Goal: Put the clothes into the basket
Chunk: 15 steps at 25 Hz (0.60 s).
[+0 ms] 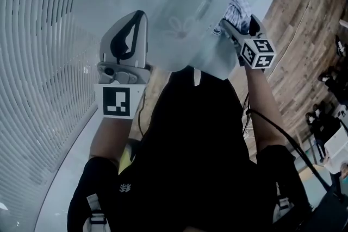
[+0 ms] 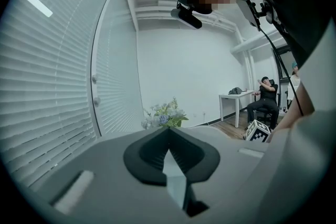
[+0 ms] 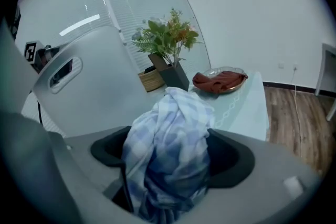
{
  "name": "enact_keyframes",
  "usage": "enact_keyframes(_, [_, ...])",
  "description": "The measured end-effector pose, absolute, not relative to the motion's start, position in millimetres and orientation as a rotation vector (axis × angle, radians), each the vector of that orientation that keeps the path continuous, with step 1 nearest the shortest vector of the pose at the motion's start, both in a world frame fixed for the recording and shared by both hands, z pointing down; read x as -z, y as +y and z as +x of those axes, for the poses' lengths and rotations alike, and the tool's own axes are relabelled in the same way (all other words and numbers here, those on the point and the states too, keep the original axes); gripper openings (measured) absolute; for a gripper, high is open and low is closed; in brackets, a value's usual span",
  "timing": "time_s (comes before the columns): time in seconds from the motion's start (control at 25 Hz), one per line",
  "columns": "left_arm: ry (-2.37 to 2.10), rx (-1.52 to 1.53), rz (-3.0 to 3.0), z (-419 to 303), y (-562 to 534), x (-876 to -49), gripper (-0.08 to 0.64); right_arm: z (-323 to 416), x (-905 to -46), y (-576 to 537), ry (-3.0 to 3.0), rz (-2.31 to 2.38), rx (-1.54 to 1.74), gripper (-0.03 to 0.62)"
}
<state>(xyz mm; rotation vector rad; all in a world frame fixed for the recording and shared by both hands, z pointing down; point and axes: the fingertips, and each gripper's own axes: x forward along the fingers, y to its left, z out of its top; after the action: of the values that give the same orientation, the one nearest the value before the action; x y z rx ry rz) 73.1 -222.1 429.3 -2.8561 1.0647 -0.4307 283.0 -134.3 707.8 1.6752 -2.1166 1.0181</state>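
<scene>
A translucent white basket [image 1: 179,19] hangs in front of the person's chest. My left gripper [image 1: 140,14] is shut on its near left rim; in the left gripper view a thin pale strip of basket wall [image 2: 176,183] sits pinched between the dark pads of the left gripper [image 2: 169,152]. My right gripper [image 1: 224,23] is at the basket's right side. A bunched blue-and-white checked cloth [image 3: 168,144] lies loosely between the wide-spread jaws of the right gripper [image 3: 173,157]. The same cloth [image 1: 236,0] shows by the basket's right edge. The basket's side with a handle hole [image 3: 63,72] rises to the left.
A glass table [image 3: 247,107] carries a plant in a dark vase [image 3: 170,68], a wicker box [image 3: 152,80] and a plate with a red cloth [image 3: 219,81]. Curved window blinds [image 1: 43,62] run along the left. Wood floor [image 3: 299,118] lies right. A person sits at a desk [image 2: 265,102] far off.
</scene>
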Motion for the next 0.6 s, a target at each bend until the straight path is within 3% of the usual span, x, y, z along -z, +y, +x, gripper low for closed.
enact_keyframes(0.28, [1.121,0.452,-2.84,56,-223,-428,0.008,276,-712,-135,-2.108,1.496,-0.965,0.289])
enact_keyframes(0.6, [1.16,0.392,-2.803,38,-223,-402,0.008,274,-682,-125,-2.097,1.536,-0.859,0.234])
